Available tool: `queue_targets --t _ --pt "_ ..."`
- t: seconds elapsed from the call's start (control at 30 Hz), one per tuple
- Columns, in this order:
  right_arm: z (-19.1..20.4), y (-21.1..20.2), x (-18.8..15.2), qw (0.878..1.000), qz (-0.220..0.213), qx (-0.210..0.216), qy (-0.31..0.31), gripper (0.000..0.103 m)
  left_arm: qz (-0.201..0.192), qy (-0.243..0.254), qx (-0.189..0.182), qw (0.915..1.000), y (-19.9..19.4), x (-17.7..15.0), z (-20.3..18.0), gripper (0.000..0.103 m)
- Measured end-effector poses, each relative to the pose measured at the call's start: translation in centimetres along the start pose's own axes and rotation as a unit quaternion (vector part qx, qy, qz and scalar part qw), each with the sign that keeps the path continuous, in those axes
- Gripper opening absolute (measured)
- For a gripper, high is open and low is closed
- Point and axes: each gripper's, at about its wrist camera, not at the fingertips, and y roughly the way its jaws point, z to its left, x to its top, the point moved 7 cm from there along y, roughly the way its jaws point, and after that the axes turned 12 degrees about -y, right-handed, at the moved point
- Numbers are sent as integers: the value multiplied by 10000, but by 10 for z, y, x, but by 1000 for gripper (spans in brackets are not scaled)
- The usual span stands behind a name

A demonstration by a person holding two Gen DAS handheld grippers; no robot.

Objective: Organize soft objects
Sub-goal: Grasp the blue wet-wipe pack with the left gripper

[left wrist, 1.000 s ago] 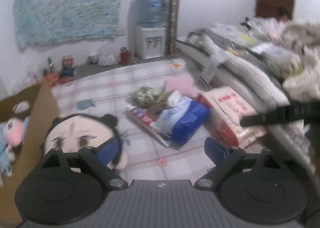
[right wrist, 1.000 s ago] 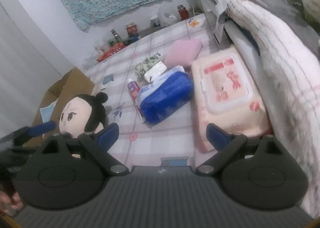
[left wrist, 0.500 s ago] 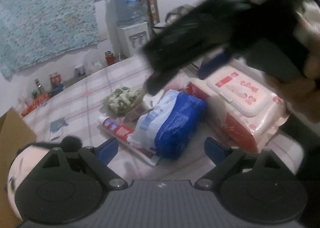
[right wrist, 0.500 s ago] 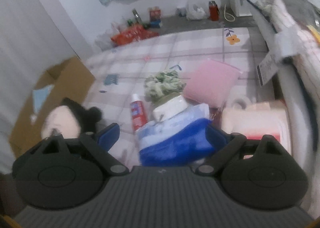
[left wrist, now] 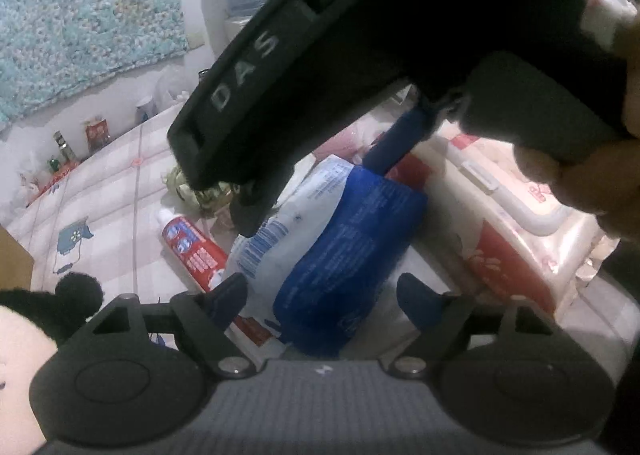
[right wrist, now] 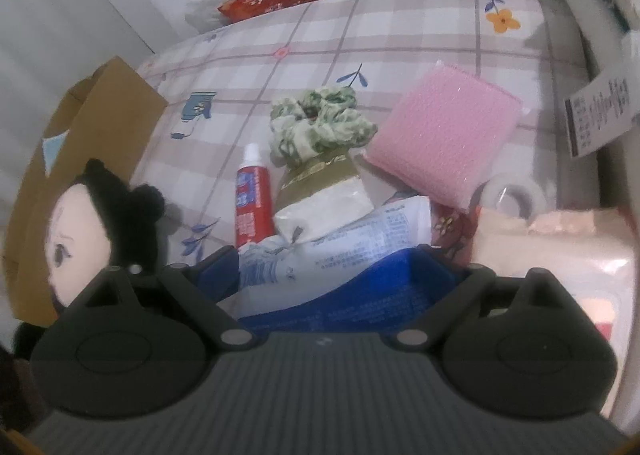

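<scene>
A soft blue-and-white pack (left wrist: 344, 247) lies on the checked bed sheet (right wrist: 360, 27). My left gripper (left wrist: 322, 297) hangs just over its near end. The jaws are closing with the pack between them, and the pads do not clearly press on it. My right gripper (right wrist: 326, 271) straddles the same pack (right wrist: 360, 295) from the other side, open wide. Its black housing (left wrist: 320, 35), held by a hand (left wrist: 600, 183), fills the top of the left wrist view. A plush doll head (right wrist: 80, 239) lies to the left, beside a cardboard box (right wrist: 92, 123).
A green scrunchie (right wrist: 320, 123), a pink sponge pad (right wrist: 444, 135), a toothpaste tube (right wrist: 252, 207), a white tissue pack (right wrist: 324, 207) and a tape roll (right wrist: 512, 195) lie around the pack. A wet-wipes pack (left wrist: 512, 223) sits to the right. Bedding is piled along the right edge.
Both grippers have dropped toward the blue pack, which now sits between each pair of fingers. The left jaws have narrowed. The right gripper's body now covers the top of the left view.
</scene>
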Motion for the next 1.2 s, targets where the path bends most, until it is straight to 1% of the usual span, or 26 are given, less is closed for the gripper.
queue_targets --t 0.07,0.27,0.47,0.6,0.7,0.73,0.83,0.9,0.93,1.0,1.1,1.17,1.2 --pt "2 -2 -5 9999 47 106 104 95 18 -34 -13 10000 -2 -2 1 82" --pt "20 -11 -33 9980 216 489 337 95 256 -225 -153 9993 -18 -18 6 83" --pt "40 -25 -75 9931 298 914 678 95 405 -291 -341 9982 -49 -47 10 83" --pt "52 -38 -104 9876 208 1205 983 95 438 -247 -449 9977 -72 -71 15 84" --pt "56 -49 -120 9813 8 1406 1314 94 426 -254 -542 9973 -89 -88 19 84" --pt "55 -54 -124 9804 -106 1376 1409 93 424 -255 -566 9972 -93 -93 20 84" --pt "48 -71 -135 9819 -529 887 1588 93 317 -231 -512 9979 -103 -102 23 85" --pt "42 -71 -141 9824 -594 538 1685 93 169 -132 -409 9989 -105 -102 22 85" --pt "39 -68 -145 9813 -565 455 1780 94 79 -47 -356 9993 -106 -102 21 85" --pt "37 -59 -152 9777 -469 492 1987 94 -63 129 -241 9996 -104 -101 19 85" --pt "43 -47 -157 9745 -371 648 2117 93 -91 233 -189 9995 -96 -99 16 84" --pt "49 -39 -159 9717 -344 793 2198 87 8 202 -250 9995 -90 -100 14 84" --pt "52 -37 -158 9712 -383 800 2212 85 51 150 -245 9996 -86 -100 14 84"
